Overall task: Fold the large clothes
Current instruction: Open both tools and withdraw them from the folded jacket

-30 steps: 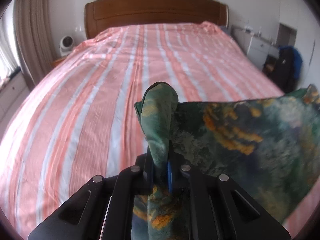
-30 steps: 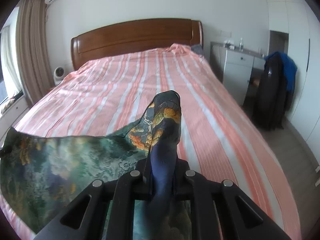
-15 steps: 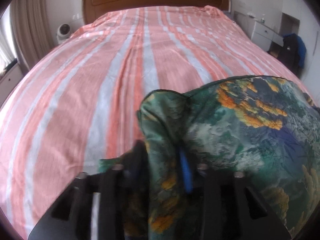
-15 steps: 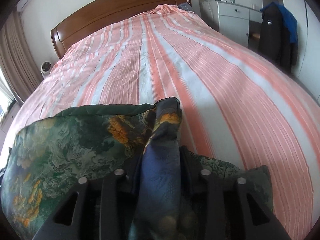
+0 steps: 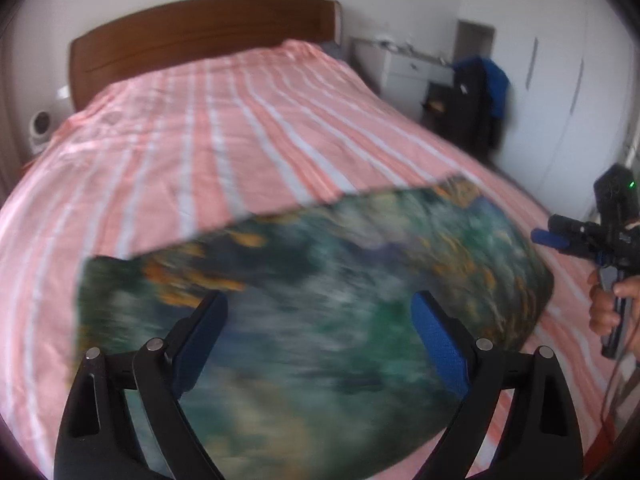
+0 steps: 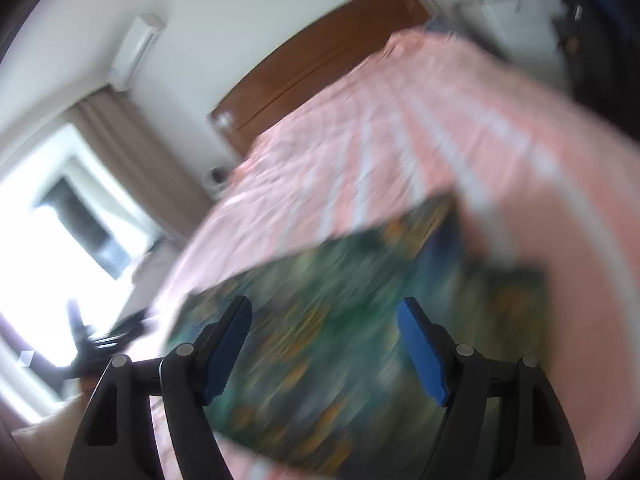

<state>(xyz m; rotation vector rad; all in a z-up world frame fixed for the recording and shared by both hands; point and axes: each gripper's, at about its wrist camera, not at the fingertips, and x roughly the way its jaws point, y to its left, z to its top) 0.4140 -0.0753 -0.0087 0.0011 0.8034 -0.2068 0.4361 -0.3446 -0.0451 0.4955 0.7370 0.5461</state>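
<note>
From the left wrist camera we see our left gripper (image 5: 320, 320) with its blue-padded jaws spread wide; they have just been opening, and nothing is pinched between them. Beyond the fingertips the green patterned garment (image 5: 320, 300), marked with orange and blue, lies spread as a broad folded panel on the near part of the bed (image 5: 240, 140), which has a pink and white striped cover. The garment is motion-blurred. At the far end stands the wooden headboard (image 5: 200, 32). On the right edge we see the right gripper (image 5: 556, 240), carried by a hand (image 5: 608, 304), just beside the garment's right side and apart from it. A white dresser (image 5: 408, 72) and a dark and blue coat (image 5: 480, 96) stand to the far right.

From the right wrist camera, heavily blurred and tilted, our right gripper (image 6: 324, 328) also has its jaws apart after just opening, with no cloth between the pads. The garment (image 6: 340, 320) lies on the bed (image 6: 400, 140) ahead. A bright window (image 6: 52, 248) and brown curtain (image 6: 132, 160) fill the left.
</note>
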